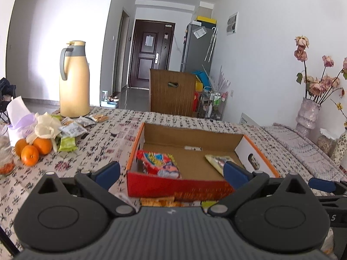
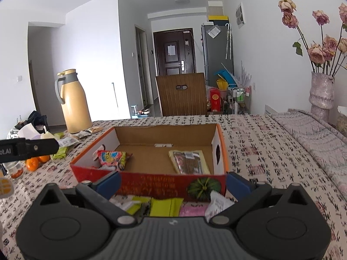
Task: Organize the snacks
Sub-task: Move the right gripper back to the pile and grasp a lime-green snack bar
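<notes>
An open cardboard box (image 1: 219,137) (image 2: 151,133) with a red front wall stands mid-table. Inside lie a red snack bag (image 1: 161,162) (image 2: 112,157) at the left and a flat yellow-edged packet (image 1: 218,159) (image 2: 189,161) at the right. My left gripper (image 1: 171,173) is open, hovering before the box's front wall, over an orange packet (image 1: 158,201). My right gripper (image 2: 173,183) is open too, above several loose packets: yellow-green ones (image 2: 166,207), a pink one (image 2: 193,211) and a white one (image 2: 218,204). More snack packets (image 1: 73,127) (image 2: 67,142) lie at the far left.
A yellow thermos jug (image 1: 73,80) (image 2: 72,101) stands at the back left. Oranges (image 1: 32,149), a glass jar (image 1: 5,153) and a tissue pack (image 1: 19,117) crowd the left edge. A vase of dried roses (image 2: 322,93) stands right. A wooden chair (image 2: 182,95) faces the far side.
</notes>
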`<action>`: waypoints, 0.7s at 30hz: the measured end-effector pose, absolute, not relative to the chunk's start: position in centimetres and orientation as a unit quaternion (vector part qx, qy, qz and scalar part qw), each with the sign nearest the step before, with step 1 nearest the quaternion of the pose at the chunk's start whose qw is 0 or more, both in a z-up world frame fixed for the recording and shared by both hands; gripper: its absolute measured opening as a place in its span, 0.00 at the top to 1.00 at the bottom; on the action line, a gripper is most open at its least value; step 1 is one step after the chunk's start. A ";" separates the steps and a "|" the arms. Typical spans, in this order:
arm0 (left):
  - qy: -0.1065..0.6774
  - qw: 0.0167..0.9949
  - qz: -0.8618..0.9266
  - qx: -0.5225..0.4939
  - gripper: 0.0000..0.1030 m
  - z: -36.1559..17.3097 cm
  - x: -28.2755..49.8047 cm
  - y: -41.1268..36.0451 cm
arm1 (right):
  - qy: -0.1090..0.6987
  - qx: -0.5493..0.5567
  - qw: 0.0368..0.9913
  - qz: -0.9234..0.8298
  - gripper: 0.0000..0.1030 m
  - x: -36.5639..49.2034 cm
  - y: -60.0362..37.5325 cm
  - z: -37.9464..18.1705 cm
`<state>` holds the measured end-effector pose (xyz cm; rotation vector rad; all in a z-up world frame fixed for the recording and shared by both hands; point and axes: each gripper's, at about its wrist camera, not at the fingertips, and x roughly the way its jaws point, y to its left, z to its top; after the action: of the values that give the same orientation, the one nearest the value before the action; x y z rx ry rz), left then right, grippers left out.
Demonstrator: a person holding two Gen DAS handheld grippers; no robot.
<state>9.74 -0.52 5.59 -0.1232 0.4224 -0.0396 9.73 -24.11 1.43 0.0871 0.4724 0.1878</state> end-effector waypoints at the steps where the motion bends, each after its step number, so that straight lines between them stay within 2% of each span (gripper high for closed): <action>1: 0.212 0.975 -0.018 -0.061 0.00 5.4 9.5 -0.5 | 0.235 0.044 0.966 0.093 0.00 9.5 -24.1 1.3; 21: 0.245 0.968 0.000 -0.047 0.00 -0.5 5.1 1.5 | 0.266 0.036 0.959 0.096 0.00 5.7 -24.6 -2.5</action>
<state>5.09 1.51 -0.53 -0.0948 0.4945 0.0006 5.65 -24.58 -2.47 0.0738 0.5391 0.1938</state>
